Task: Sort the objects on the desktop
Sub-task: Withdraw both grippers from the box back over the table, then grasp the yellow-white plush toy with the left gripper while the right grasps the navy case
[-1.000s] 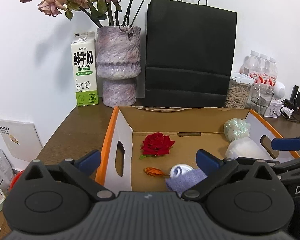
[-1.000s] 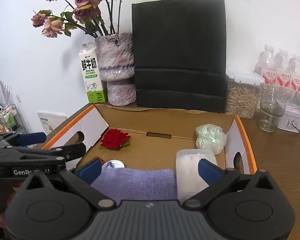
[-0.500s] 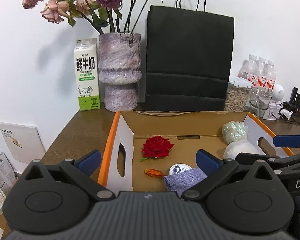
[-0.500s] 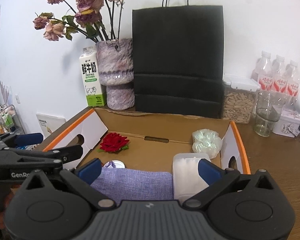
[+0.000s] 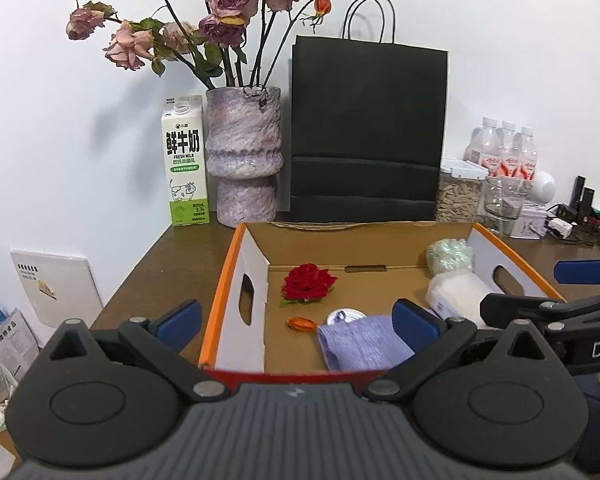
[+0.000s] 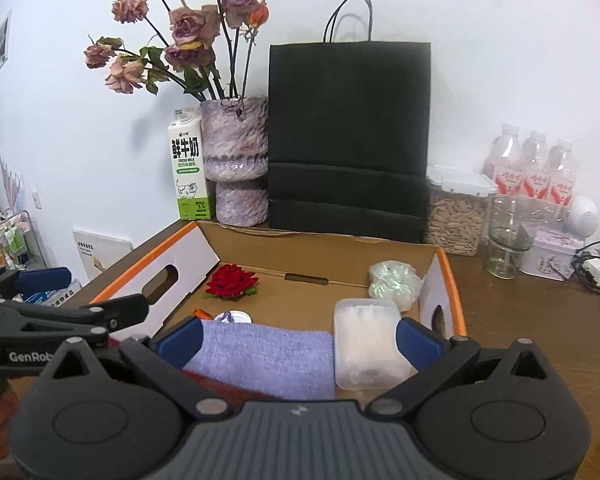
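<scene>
A: Left gripper (image 5: 298, 322), state?
B: Fingers spread wide, nothing between them. It hovered at the near edge of the cardboard box (image 5: 236, 276). Its left blue pad sat outside the box wall, its right pad over the purple cloth (image 5: 360, 342).
A: Right gripper (image 6: 298, 338)?
B: Also spread, empty. Cloth just ahead of its left pad, clear plastic container (image 6: 366, 340) just ahead of its right pad.
A: What was hard to see?
B: Near end of the cloth was cut off by the gripper body in both views. A small round white lid (image 5: 346, 315) was half hidden behind the cloth. An orange bit (image 5: 300, 323) left of it was too small to identify.
A: Rest of the box?
B: Red rose (image 5: 308, 282) farther ahead, on the left. Pale crinkly bundle (image 6: 394, 282) in the far right corner.
</scene>
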